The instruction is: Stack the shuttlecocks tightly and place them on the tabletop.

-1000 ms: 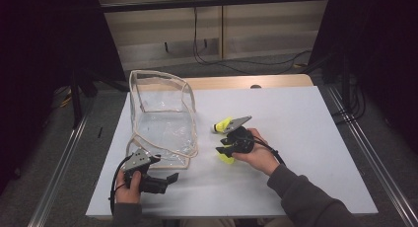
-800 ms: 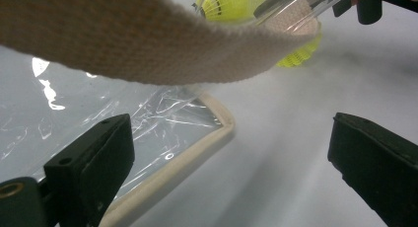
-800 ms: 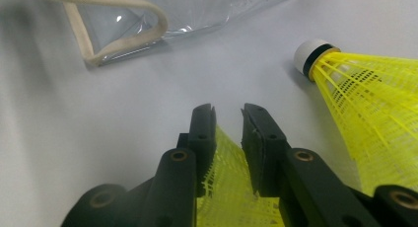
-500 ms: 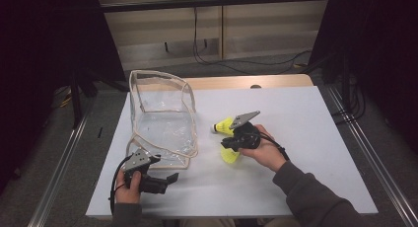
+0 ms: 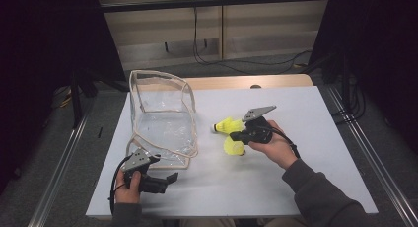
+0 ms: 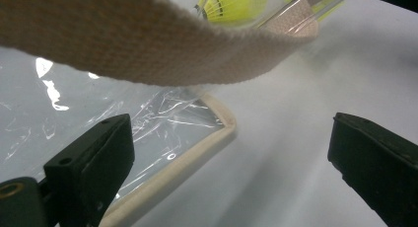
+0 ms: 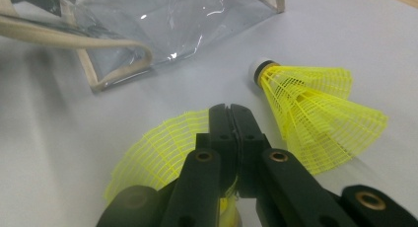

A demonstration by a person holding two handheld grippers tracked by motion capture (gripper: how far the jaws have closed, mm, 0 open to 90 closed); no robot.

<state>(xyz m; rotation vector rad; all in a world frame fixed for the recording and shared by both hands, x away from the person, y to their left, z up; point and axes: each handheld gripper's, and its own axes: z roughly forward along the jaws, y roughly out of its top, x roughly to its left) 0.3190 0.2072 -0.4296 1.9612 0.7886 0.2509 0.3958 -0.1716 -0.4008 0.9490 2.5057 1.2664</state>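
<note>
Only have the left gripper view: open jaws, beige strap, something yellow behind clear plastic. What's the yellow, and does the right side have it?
Observer: The right gripper is shut on the skirt of a yellow mesh-skirted shuttlecock.
Operator: Just one of them?
Observer: No. A second yellow shuttlecock lies loose on the white table beside the held one, its white cork end pointing toward the bag.
Operator: Either one inside the bag?
Observer: No. In the high view both sit outside the clear plastic bag with beige webbing trim, off its right side. The bag stands with its mouth open, and the left gripper is at its near edge.
</note>
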